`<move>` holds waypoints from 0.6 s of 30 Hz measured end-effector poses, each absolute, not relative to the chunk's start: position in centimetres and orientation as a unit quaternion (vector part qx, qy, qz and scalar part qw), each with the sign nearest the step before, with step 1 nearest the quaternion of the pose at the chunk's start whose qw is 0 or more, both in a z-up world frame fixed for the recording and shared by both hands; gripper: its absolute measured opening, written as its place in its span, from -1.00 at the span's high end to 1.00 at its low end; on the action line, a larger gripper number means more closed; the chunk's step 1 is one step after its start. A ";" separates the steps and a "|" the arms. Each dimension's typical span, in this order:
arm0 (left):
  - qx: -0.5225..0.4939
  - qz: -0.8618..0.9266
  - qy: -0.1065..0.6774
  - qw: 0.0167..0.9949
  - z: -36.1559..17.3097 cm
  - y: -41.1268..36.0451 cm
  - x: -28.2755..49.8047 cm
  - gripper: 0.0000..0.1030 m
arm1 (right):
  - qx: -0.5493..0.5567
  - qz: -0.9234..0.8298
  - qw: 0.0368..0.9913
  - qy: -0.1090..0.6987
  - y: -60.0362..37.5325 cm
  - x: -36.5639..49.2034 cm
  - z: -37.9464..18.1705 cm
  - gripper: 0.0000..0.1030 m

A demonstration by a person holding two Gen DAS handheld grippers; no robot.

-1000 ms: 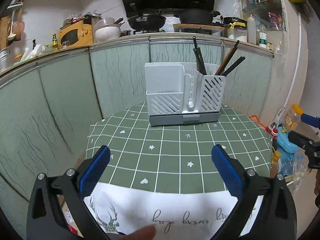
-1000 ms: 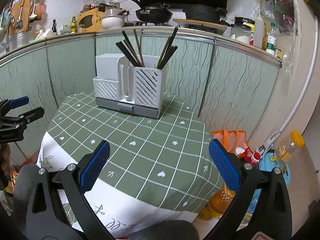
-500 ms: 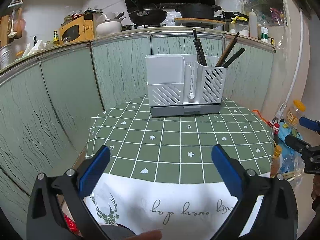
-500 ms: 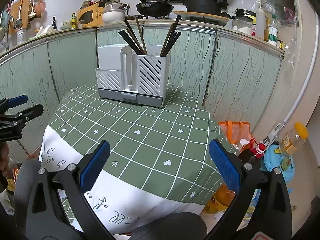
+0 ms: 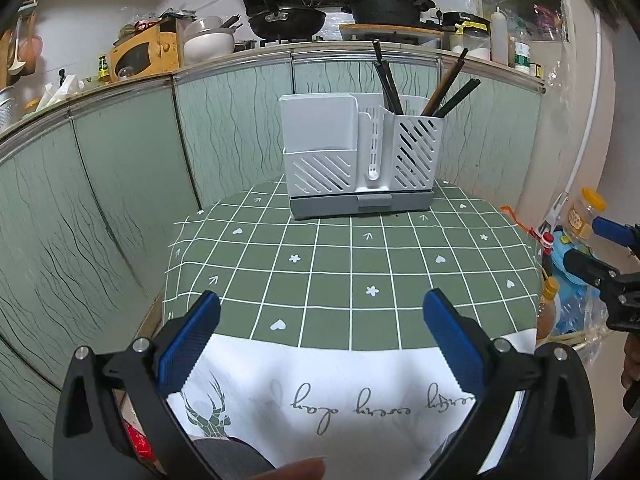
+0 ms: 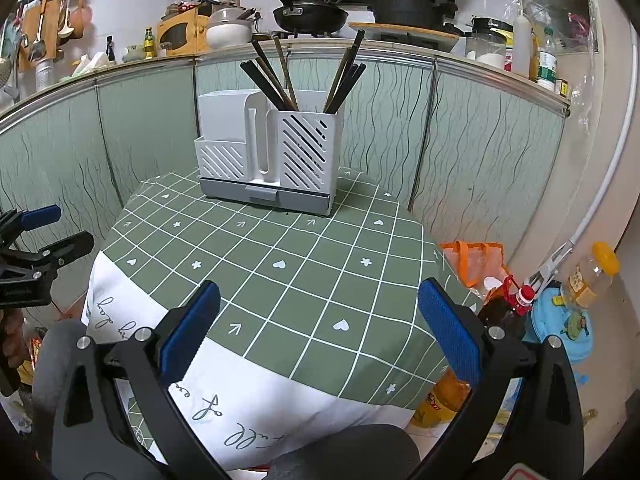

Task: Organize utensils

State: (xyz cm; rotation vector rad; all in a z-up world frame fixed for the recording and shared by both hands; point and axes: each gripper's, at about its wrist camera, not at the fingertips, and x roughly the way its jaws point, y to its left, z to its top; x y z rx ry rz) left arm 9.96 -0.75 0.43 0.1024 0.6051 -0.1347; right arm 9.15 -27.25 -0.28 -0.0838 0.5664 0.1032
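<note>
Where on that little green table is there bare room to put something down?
Nearly all of the checked tablecloth is bare, from the front of the white utensil holder down to the cloth's white printed edge near both grippers. The holder's right compartment is crowded with chopsticks. The floor to the table's right is cluttered with bottles and an orange bag.

The lower ends of the chopsticks [image 6: 280, 88] are hidden inside the slatted compartment of the white holder [image 6: 272, 148], so I cannot count them. My right tool [image 5: 608, 256] shows only partly at the edge of the left view, its body cut off by the frame. My left tool [image 6: 44, 236] is likewise clipped at the edge of the right view. The labels on the floor bottles [image 6: 588, 280] are too small to read. The bench [image 5: 360, 264] hides its own legs under the cloth.
</note>
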 end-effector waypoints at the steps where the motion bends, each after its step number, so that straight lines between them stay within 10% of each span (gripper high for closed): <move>1: 0.050 -0.067 0.299 0.951 0.4 -0.8 9.9 -0.93 | -0.041 0.051 0.958 0.280 -27.3 9.2 -0.3 -0.84; 18: 0.046 -0.066 0.298 0.951 0.5 -0.7 9.7 -0.93 | -0.036 0.049 0.958 0.279 -27.3 9.2 -0.4 -0.84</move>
